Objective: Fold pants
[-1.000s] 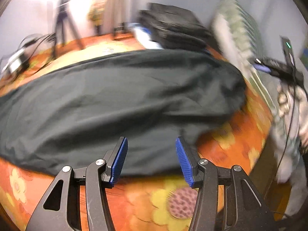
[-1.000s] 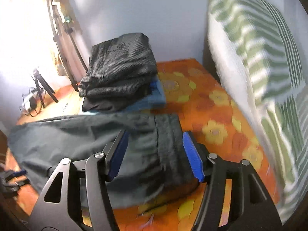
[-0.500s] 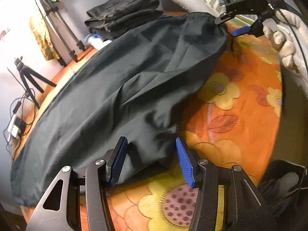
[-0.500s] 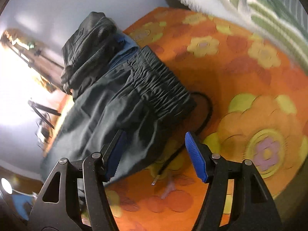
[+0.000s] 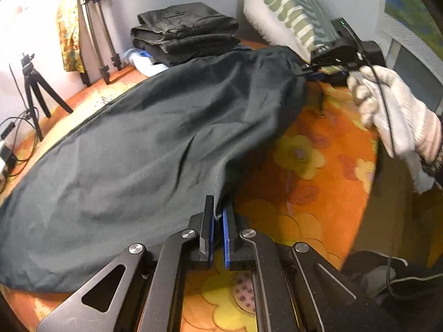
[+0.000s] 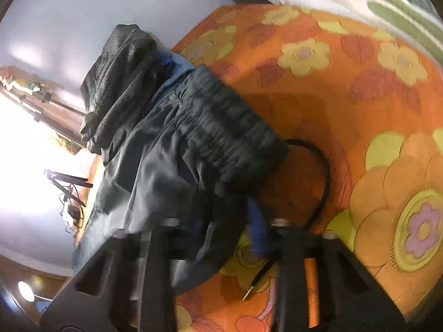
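Dark green pants lie spread across an orange flowered bedspread. My left gripper is shut on their near edge, with a pinch of cloth held between the blue pads. At the far right, a hand in a white glove holds my right gripper at the waistband. In the right wrist view the gathered waistband fills the right gripper. Its jaws are closing on that corner. One blue pad presses the cloth, which hides the other. A black drawstring loops out onto the bedspread.
A stack of folded dark clothes on something blue sits at the back by the wall. A green-striped white pillow leans at the back right. Tripods and cables stand off the bed's left side. The bed's edge drops off at right.
My left jaws have closed on the near edge of the pants. My right gripper has sunk to the waistband corner, and its jaws have narrowed around it.
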Demonstrator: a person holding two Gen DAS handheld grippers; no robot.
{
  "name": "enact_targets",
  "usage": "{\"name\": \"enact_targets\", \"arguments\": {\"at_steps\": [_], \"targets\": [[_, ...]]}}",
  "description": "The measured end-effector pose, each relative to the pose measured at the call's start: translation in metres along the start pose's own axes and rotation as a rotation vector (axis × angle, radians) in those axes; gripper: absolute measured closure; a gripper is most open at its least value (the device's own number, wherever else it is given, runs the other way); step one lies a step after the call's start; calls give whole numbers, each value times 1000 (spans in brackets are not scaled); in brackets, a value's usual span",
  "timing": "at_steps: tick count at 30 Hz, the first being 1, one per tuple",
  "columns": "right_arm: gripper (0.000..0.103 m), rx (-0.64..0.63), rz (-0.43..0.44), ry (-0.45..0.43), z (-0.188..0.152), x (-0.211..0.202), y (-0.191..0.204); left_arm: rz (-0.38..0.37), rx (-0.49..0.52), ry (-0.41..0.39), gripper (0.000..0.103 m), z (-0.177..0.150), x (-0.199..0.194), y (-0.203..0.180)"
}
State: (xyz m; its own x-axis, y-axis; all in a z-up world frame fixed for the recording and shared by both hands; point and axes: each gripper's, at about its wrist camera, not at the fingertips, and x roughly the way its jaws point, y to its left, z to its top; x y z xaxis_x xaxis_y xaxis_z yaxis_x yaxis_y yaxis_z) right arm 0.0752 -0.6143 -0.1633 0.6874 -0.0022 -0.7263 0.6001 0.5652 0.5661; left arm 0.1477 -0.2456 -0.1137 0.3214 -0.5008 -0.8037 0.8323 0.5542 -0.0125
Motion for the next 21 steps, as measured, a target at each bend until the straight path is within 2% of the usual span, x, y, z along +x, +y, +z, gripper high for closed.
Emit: {"name": "enact_targets", "arguments": {"at_steps": [3,5,7,8,11,14,16,21], "targets": [[86,-94,-83,-62,6,-12,15,-10,-32,62,99,-6,11,3],[85,-127,-123,-39,9,-12,20,-24,-62,91,93,-8,14,7],[82,-151,-141,-25,10,-14,22,-20,-82,72,84,-7,6,12],[79,-181,-165,-37,9,-19,26,-23,-109,53,75,-6,-2,17],[66,-273,-197,-90,4,-37,41,-16,-198,4,71,-2,-24,39],[64,-366,-182,-115,-3,-52,66,8,-253,-32,69,1,-42,61],[64,-444,-163,-126,-9,-58,93,44,-273,-58,63,0,-56,77],[63,-590,-91,-130,-30,-60,157,116,-394,-94,59,-23,-85,131]]}}
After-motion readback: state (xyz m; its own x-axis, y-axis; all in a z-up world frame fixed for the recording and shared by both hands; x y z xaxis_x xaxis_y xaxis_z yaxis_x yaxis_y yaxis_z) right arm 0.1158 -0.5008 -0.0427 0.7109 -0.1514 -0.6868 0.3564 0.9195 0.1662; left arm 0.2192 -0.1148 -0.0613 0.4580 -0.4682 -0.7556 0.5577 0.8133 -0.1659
